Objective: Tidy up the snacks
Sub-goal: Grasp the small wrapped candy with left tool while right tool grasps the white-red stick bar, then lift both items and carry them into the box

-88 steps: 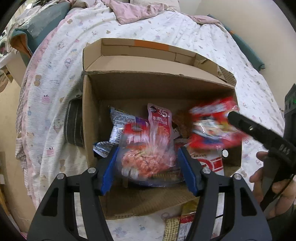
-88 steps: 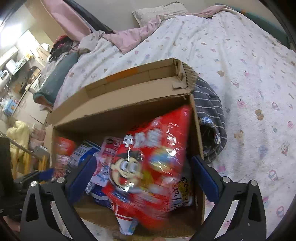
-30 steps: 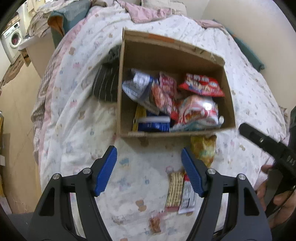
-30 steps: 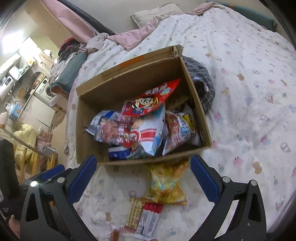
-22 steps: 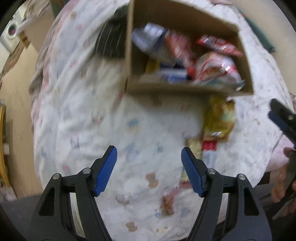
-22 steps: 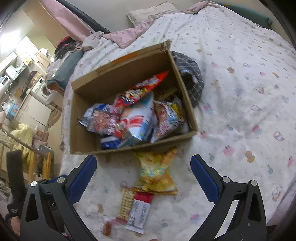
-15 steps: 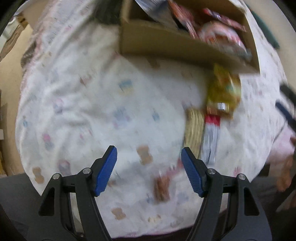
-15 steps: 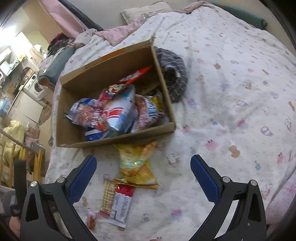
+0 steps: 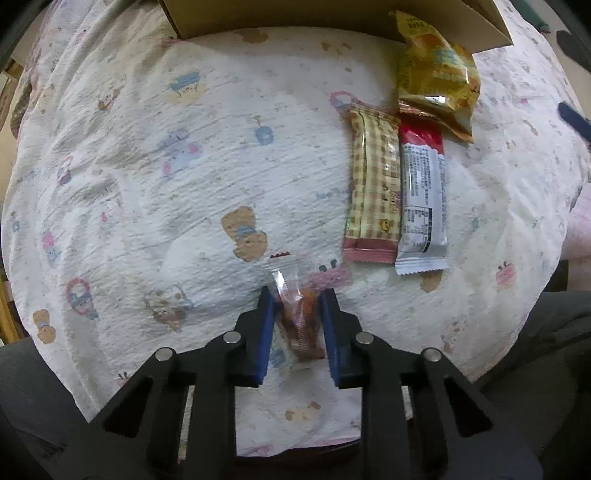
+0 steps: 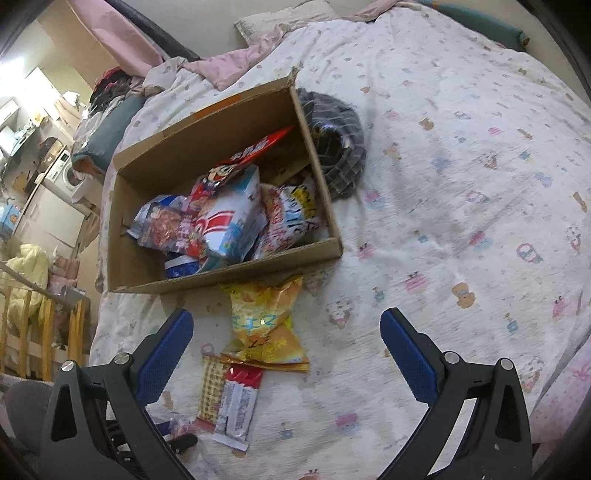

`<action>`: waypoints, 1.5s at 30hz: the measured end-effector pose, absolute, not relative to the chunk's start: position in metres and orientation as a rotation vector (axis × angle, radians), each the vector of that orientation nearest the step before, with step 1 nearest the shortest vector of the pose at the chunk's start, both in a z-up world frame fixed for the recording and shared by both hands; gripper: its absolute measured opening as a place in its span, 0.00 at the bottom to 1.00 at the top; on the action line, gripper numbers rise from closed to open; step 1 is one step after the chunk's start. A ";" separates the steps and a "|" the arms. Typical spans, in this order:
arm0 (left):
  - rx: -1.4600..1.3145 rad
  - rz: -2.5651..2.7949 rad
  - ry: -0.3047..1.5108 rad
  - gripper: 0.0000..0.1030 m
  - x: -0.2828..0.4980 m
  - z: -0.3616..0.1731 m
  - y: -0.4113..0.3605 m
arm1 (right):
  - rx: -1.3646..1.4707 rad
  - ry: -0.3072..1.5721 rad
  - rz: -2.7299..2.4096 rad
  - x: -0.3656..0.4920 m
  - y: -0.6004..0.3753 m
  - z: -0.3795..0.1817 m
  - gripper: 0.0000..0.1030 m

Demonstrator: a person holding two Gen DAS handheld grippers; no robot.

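Left gripper (image 9: 297, 295): fingers closing on a small clear snack packet (image 9: 300, 317) at the bed's near edge. Right gripper (image 10: 286, 338): fingers wide apart, empty.

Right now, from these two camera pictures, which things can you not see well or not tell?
- Small clear packet, left view: the closing left gripper covers its sides; contents unclear.
- Cardboard box, left view: cut off by the top edge; inside hidden.
- Blue pack in the box, right view: mostly buried under other bags.
- Left gripper, right view: hidden behind the right gripper, which is open.
- Wrapper text: too small.
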State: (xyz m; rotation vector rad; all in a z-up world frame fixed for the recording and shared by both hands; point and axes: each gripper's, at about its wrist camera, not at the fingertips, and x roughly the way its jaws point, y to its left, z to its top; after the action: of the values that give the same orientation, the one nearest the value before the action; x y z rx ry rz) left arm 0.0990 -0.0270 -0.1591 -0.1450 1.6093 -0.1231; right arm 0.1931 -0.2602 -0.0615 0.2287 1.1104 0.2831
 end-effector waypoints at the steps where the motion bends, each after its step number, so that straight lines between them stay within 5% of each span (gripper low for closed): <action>1: -0.150 -0.126 1.608 0.19 0.100 -0.159 -0.024 | 0.240 1.127 0.298 0.192 -0.258 -0.065 1.00; 8: -0.171 -0.097 1.551 0.17 0.121 -0.143 -0.004 | 0.292 1.374 0.364 0.173 -0.218 -0.121 0.99; 12: -0.189 -0.085 1.512 0.17 0.130 -0.132 0.006 | 0.338 1.488 0.391 0.164 -0.206 -0.150 0.81; 19: -0.243 -0.064 1.490 0.17 0.141 -0.120 0.023 | 0.346 1.561 0.425 0.161 -0.193 -0.169 0.67; 21: -0.242 -0.060 1.488 0.17 0.146 -0.123 0.020 | 0.305 1.554 0.406 0.160 -0.189 -0.170 0.52; 26: -0.211 -0.037 1.473 0.17 0.134 -0.127 0.015 | 0.203 1.535 0.387 0.156 -0.185 -0.173 0.33; 34: -0.183 -0.021 1.453 0.17 0.135 -0.128 0.001 | 0.216 1.508 0.452 0.142 -0.201 -0.163 0.30; 36: -0.170 -0.016 1.448 0.17 0.135 -0.127 -0.002 | 0.261 1.515 0.479 0.133 -0.210 -0.160 0.19; 45: -0.135 -0.008 1.443 0.17 0.126 -0.123 -0.017 | 0.328 1.452 0.560 0.114 -0.208 -0.134 0.16</action>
State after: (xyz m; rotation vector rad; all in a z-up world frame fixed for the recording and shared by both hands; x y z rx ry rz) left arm 0.1258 -0.0174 -0.1230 -0.1348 1.4425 -0.0078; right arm 0.1143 -0.2083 -0.1336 0.3275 1.4521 0.5604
